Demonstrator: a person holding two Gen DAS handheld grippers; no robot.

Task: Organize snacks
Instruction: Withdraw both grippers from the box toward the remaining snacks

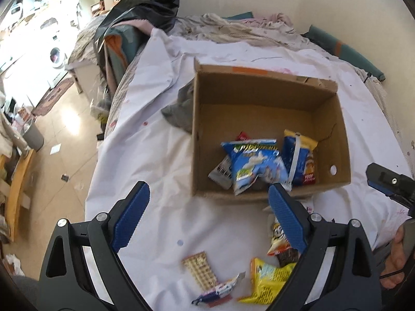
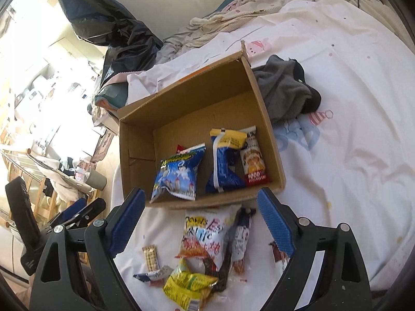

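Note:
An open cardboard box (image 1: 334, 119) (image 2: 269, 119) stands on the white bed sheet. Inside lie a blue snack bag (image 1: 255, 165) (image 2: 177, 172), a blue-and-yellow pack (image 1: 298, 158) (image 2: 225, 160) and a small red-and-white pack (image 2: 253, 159). In front of the box lie loose snacks: a yellow bag (image 1: 267, 280) (image 2: 189, 285), a wafer bar (image 1: 199, 269) (image 2: 151, 258), a white printed bag (image 2: 205, 235) and a small blue-white wrapper (image 1: 220, 290). My left gripper (image 1: 208, 213) is open and empty above them. My right gripper (image 2: 201, 220) is open and empty over the pile.
A grey cloth (image 1: 181, 108) (image 2: 285, 90) lies beside the box. Crumpled bedding (image 1: 246, 28) and a black plastic bag (image 1: 145, 7) lie at the far side. The bed's left edge drops to a cluttered floor (image 1: 59, 119). The right gripper shows at the left wrist view's right edge (image 1: 389, 184).

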